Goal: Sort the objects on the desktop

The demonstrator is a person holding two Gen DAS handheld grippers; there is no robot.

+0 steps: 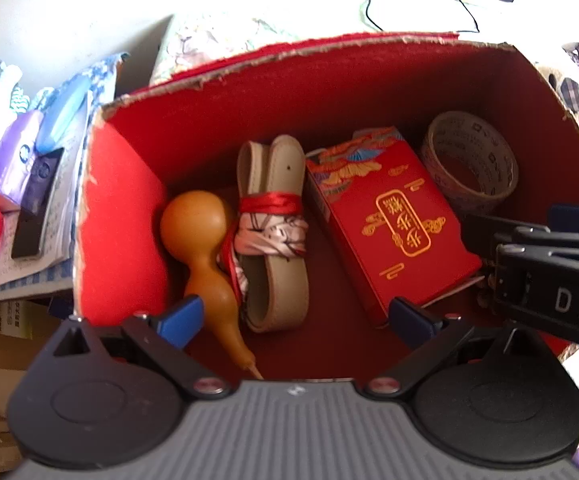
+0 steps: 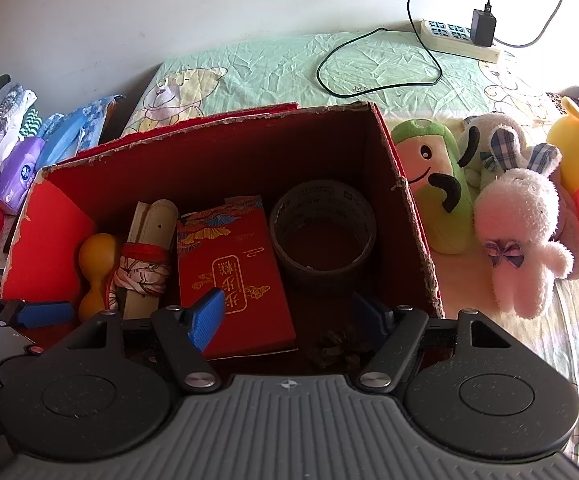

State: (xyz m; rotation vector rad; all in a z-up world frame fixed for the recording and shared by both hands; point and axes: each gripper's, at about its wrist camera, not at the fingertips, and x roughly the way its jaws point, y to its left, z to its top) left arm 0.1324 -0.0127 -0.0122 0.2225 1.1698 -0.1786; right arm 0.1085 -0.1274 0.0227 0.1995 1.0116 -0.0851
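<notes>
An open red cardboard box (image 1: 121,216) (image 2: 49,232) sits on a bed. It holds an orange gourd (image 1: 201,240) (image 2: 97,264), a beige belt (image 1: 277,248) (image 2: 157,220) tied with red ribbon, a red packet with gold characters (image 1: 393,224) (image 2: 237,276) and a tape roll (image 1: 469,156) (image 2: 323,228). A small brown clump (image 2: 337,352) lies on the box floor near the front. My left gripper (image 1: 297,320) hangs open above the belt and gourd, holding nothing. My right gripper (image 2: 291,316) is open over the packet's near end, also holding nothing.
Plush toys (image 2: 521,232) lie against the box's right side. A power strip (image 2: 457,38) with a charger and black cable lies on the sheet behind. A tissue pack (image 2: 13,184), folded clothes and papers (image 1: 41,216) are piled to the left.
</notes>
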